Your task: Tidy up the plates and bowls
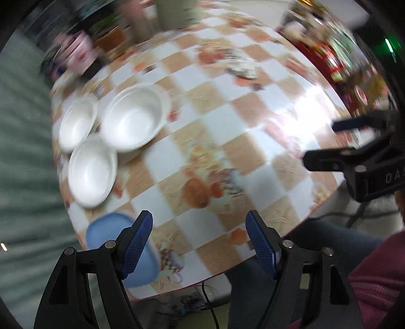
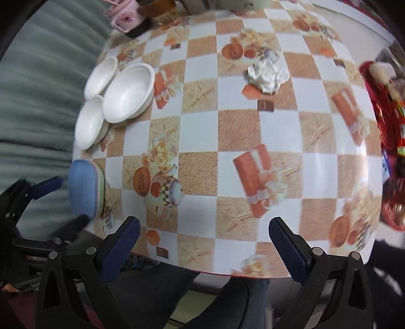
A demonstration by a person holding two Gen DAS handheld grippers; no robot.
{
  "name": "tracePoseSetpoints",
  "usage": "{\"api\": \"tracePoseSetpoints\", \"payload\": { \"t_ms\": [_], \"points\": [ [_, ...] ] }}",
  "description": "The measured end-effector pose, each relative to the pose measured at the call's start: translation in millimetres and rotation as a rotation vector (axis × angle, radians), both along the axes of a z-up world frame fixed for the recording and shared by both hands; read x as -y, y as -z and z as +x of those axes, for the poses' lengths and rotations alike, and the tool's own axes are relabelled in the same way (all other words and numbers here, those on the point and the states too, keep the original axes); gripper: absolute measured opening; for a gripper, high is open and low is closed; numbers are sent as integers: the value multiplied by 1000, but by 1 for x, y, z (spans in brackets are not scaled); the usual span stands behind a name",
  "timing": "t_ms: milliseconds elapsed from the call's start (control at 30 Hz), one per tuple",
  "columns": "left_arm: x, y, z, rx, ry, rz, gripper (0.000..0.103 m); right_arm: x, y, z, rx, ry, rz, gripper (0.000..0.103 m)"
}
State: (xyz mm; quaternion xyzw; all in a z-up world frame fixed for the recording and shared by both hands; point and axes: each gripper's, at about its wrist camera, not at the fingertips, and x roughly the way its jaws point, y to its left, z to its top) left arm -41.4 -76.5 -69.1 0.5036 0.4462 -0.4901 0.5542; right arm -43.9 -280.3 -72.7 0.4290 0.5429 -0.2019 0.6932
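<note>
Three white bowls sit together at the table's left edge: a large one (image 1: pixel 133 119) (image 2: pixel 129 92) and two smaller ones (image 1: pixel 77 124) (image 1: pixel 92 172) (image 2: pixel 101 77) (image 2: pixel 89 122). A stack of plates with a blue one on top (image 1: pixel 119 243) (image 2: pixel 84 186) lies nearer me at the same edge. My left gripper (image 1: pixel 198 240) is open and empty, above the table's near edge, its left finger over the blue plate. My right gripper (image 2: pixel 203 246) is open and empty above the near edge; it also shows in the left wrist view (image 1: pixel 319 141).
The table (image 2: pixel 238 131) has a checkered orange and white cloth. A crumpled white wrapper (image 2: pixel 267 73) lies toward the back. A pink container (image 2: pixel 126 16) and jars stand at the far left. A red basket (image 2: pixel 384 141) of items sits at the right edge.
</note>
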Motion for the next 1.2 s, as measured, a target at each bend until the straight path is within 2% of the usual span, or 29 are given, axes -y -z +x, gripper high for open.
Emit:
{"api": "tracePoseSetpoints", "payload": {
  "t_ms": [100,267,733,1200],
  "points": [
    [12,-5,-38,45,87,14,80,11,0,-18,19,-12,8,102],
    [22,-8,-77,107,136,45,88,23,1,-37,57,-36,32,102],
    [20,-23,-122,219,60,98,89,38,6,-66,123,-99,76,102],
    [20,-26,-141,286,33,163,89,43,21,-86,171,-66,164,102]
  ]
}}
